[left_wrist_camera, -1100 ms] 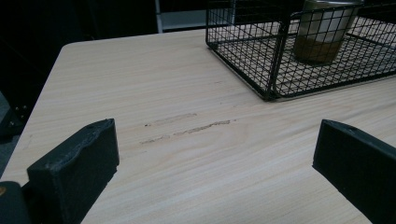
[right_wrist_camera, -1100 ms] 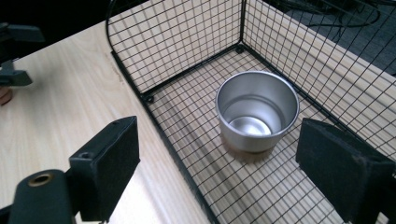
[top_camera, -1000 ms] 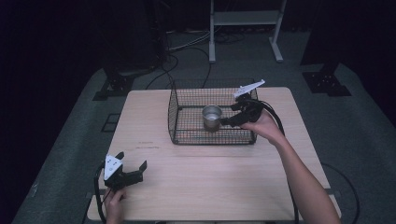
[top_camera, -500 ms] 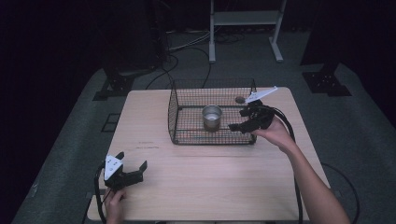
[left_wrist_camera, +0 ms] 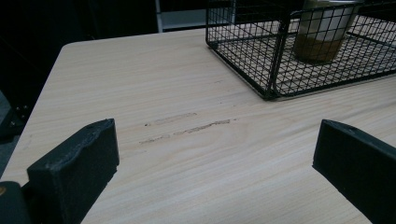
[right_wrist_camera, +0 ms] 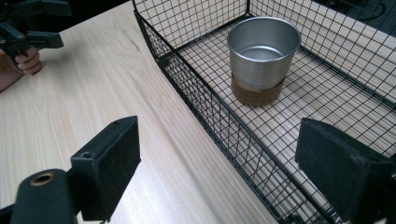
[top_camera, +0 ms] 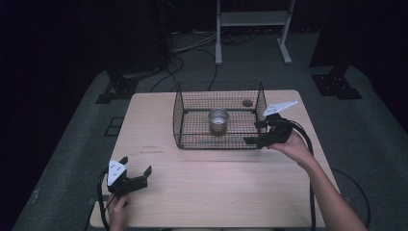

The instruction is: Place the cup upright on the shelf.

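Here's the light wooden bench [top_camera: 216, 192], and sitting toward its 12 o'clock side is a black wire basket [top_camera: 192, 125], open at the top. Inside it stands a metal cup [top_camera: 218, 120], upright, shiny steel above with a brown band round its base, resting on the basket's mesh floor roughly in the middle. In the right gripper view the cup [right_wrist_camera: 263, 58] is empty, and its brown base touches the wire grid.

Over at 3 o'clock, the right gripper [top_camera: 254, 132] is held just at the basket's right end, its fingers released and spread wide; in its own view one finger hangs over the bare bench outside the basket wall, the other over the mesh side, nothing between them. The person's right hand [top_camera: 293, 147] carries it, and a black cable trails back along the forearm.

Down at 7 o'clock, the left gripper [top_camera: 136, 172] sits low near the bench's front edge, well apart from the basket, grey plate on top. Its fingers are released too, wide apart, with bare wood and a couple of faint scuff marks [left_wrist_camera: 187, 128] between them
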The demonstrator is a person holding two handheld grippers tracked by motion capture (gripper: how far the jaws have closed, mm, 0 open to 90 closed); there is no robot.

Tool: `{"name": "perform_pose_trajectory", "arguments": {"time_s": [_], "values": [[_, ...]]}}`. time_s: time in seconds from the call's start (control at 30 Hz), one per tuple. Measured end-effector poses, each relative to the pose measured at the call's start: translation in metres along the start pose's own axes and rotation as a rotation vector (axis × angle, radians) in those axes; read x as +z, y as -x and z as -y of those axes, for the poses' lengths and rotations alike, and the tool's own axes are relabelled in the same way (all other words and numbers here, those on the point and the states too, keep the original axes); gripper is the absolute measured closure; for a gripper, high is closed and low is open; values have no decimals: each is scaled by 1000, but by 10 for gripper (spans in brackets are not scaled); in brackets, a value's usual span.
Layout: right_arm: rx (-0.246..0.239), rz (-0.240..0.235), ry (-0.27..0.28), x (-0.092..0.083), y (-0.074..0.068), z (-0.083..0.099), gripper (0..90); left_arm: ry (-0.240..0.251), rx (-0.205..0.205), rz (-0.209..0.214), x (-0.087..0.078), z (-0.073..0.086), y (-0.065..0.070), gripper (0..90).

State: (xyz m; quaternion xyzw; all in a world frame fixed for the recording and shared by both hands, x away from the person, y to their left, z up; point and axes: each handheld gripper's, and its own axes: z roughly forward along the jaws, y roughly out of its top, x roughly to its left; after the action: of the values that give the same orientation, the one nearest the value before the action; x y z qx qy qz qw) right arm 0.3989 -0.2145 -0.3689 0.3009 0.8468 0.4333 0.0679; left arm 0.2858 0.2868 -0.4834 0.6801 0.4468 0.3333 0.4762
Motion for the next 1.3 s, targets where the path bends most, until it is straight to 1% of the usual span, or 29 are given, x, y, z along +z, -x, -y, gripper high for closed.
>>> {"name": "perform_pose_trajectory", "arguments": {"time_s": [0.1, 0.2, 0.33, 0.47, 0.53, 0.63, 0.7, 0.9, 1.0, 1.13, 1.23, 1.3], "values": [[-6, -8, 6, -3, -2, 4, 134, 1, 1, 0, 0, 0, 0, 0], [-11, -5, 13, -6, -5, 10, 134, 0, -1, 0, 0, 0, 0, 0], [-9, -6, 6, -9, -7, 18, 133, 0, 2, 0, 0, 0, 0, 0], [-6, -9, 16, -12, -8, 26, 134, 0, 1, 0, 0, 0, 0, 0], [3, -12, 14, -14, -9, 29, 135, 0, 3, 0, 0, 0, 0, 0], [-1, -11, 14, -16, -10, 34, 135, 1, 2, 0, 0, 0, 1, 0], [9, -13, 16, -18, -12, 38, 135, 0, 3, 0, 0, 0, 1, 0], [16, -15, 23, -21, -13, 48, 135, 0, -1, 0, 0, 0, 1, 0], [23, -13, 23, -23, -13, 57, 135, 0, 1, -1, 0, 0, 1, 0], [45, -18, 20, -24, -13, 68, 141, -1, 4, -1, 0, 0, 1, 0], [47, -17, 23, -25, -12, 76, 141, -2, 5, -1, 0, 0, 1, 0], [61, -21, 29, -26, -13, 81, 141, -2, 4, -2, 0, 0, 2, 0]]}}
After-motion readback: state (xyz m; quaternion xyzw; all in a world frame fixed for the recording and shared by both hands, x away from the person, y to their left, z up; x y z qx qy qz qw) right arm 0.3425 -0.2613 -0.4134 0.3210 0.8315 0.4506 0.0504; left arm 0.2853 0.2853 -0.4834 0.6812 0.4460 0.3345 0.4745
